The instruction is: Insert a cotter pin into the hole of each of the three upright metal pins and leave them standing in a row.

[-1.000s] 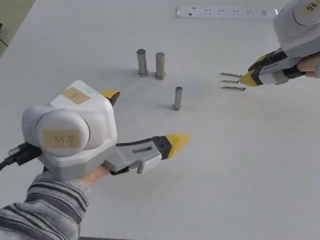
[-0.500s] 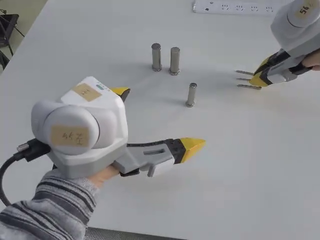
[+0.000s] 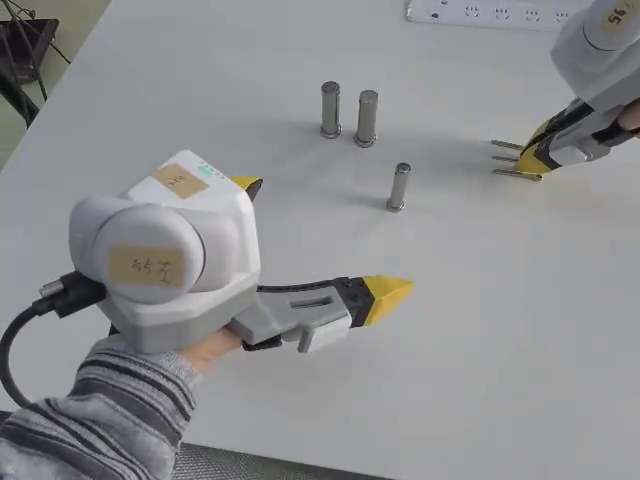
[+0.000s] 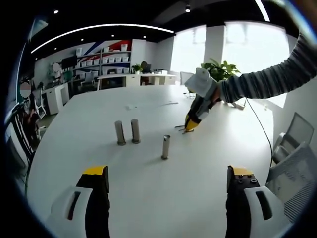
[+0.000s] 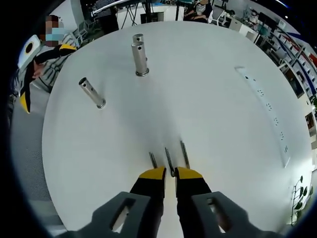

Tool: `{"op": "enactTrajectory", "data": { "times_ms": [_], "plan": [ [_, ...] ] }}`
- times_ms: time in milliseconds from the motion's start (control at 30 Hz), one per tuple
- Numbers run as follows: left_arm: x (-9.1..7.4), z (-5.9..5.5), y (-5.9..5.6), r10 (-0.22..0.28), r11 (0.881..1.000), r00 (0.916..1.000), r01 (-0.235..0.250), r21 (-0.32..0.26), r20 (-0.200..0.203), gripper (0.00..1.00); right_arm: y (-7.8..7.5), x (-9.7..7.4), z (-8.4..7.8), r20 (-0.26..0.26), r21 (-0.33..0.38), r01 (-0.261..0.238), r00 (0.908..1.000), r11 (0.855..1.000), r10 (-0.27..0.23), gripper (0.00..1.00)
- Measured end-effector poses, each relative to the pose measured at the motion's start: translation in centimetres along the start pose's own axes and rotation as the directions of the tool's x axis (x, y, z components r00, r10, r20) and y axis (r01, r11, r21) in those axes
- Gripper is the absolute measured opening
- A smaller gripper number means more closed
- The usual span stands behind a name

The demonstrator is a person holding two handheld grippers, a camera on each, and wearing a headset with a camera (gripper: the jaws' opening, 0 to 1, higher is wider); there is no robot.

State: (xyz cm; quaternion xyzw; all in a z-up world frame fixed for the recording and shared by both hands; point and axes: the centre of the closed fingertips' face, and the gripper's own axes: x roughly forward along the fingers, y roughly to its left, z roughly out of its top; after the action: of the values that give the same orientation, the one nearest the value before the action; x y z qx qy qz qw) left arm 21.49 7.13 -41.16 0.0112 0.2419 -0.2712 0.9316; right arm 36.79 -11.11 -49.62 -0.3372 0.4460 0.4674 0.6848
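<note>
Nearest in the head view, the left gripper (image 3: 320, 240) is held low over the white table (image 3: 480, 330). Its jaws are spread wide and nothing is caught between them. In the left gripper view, one upright metal pin (image 4: 166, 146) is seen standing closest ahead of the jaws, almost in line with the gap. A second metal pin (image 4: 134, 130) and a third metal pin (image 4: 119, 132) are stood side by side further off, left of that gap, near each other but apart.

Beyond the three, the right gripper (image 4: 190, 124) is tipped down to the table. In its own view the jaws are drawn almost together, so that only a narrow slit is left. Three cotter pins (image 5: 184, 153) are laid flat and side by side just ahead of the tips. The near end of the middle cotter pin (image 5: 170, 161) runs into the slit, but whether it is clamped cannot be told. Far off to the right of this gripper, a power strip (image 5: 267, 114) is laid on the table.
</note>
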Motion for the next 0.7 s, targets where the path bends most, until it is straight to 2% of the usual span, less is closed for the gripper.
{"op": "enactTrajectory", "data": {
  "times_ms": [333, 467, 700],
  "plan": [
    [0.01, -0.09, 0.00, -0.003, 1.000, 1.0000, 0.003, -0.002, -0.008, 0.96, -0.34, 0.03, -0.04, -0.037, -0.039, 0.002, 0.9993, 0.999, -0.004, 0.00],
    [0.01, -0.20, -0.01, -0.007, 1.000, 0.9999, 0.007, -0.008, -0.013, 0.93, -0.47, 0.07, 0.00, -0.030, -0.078, 0.002, 0.9995, 0.997, -0.004, 0.00],
    [-0.08, -0.17, -0.15, -0.023, 1.000, 0.9996, 0.023, -0.016, -0.018, 0.81, -0.31, -0.08, 0.12, -0.002, -0.085, -0.016, 0.9999, 0.996, 0.016, 0.00]
  ]
}}
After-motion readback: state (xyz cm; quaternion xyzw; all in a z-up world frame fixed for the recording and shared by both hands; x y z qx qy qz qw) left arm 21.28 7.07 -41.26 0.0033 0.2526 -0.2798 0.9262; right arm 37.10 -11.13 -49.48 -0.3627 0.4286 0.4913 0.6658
